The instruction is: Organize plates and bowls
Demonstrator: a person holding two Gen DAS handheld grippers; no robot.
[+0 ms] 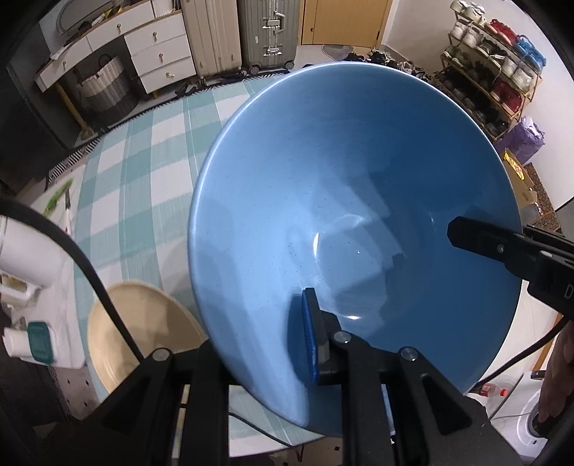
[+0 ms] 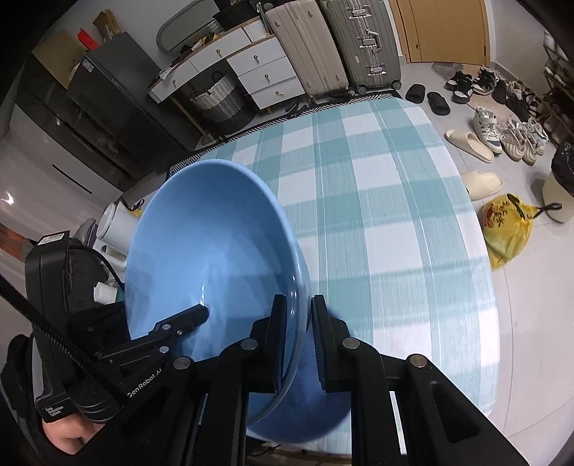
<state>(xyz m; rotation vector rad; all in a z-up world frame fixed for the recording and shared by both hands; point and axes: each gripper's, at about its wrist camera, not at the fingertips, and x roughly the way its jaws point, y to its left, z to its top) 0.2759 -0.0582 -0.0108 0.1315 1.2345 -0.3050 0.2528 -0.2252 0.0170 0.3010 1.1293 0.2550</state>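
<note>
Pretty lived-in room: the counter (image 2: 394,215) wears a teal and white checked cloth, and behind it sit a white dresser (image 2: 251,68) with brass knobs, a woven basket (image 2: 219,96) tucked under it, and two hard suitcases (image 2: 333,43) by a wooden door (image 2: 445,28). Pale tile floor (image 2: 520,304) is scattered with slippers and sneakers plus a yellow plastic bag (image 2: 506,229), and there's a loaded shoe rack (image 1: 491,71) against the white wall, dark fridge (image 2: 107,96) on the other side.

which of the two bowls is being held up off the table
The blue bowl: both the left gripper and right gripper clamp its rim. The cream bowl sits untouched below.
</note>
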